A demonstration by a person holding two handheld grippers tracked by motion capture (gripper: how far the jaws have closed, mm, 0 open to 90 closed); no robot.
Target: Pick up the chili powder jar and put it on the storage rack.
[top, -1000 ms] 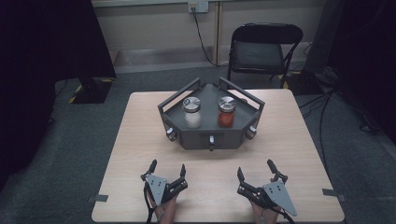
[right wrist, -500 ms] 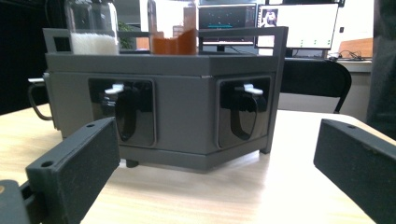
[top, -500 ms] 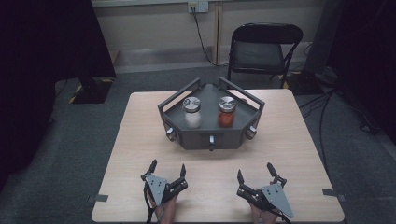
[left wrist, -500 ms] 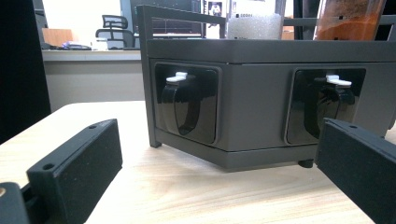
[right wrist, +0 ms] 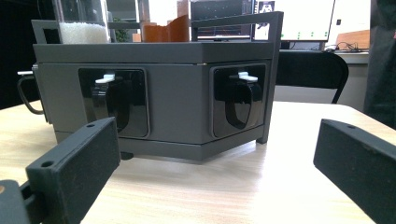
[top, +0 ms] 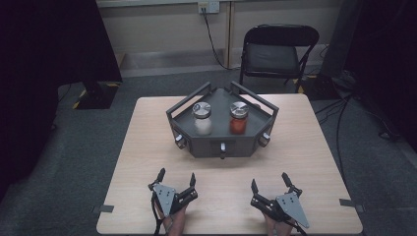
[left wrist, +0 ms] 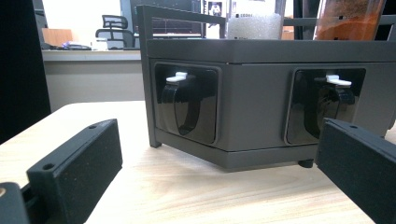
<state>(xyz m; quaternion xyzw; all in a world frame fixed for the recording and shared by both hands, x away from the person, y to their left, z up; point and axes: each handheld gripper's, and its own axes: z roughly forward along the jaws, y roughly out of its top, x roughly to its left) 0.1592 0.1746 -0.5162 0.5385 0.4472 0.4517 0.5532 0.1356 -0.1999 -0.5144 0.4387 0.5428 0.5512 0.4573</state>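
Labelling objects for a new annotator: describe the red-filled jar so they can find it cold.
On the wooden table sits a dark grey angular rack with rails around its top. Two metal-lidded jars stand side by side on it. The red-filled jar is the one on the right in the high view, toward the right gripper; its neighbour, the white-filled jar, holds white grains.

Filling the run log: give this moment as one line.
left gripper: open, empty | right gripper: open, empty | white jar, red jar: upright on grey stand
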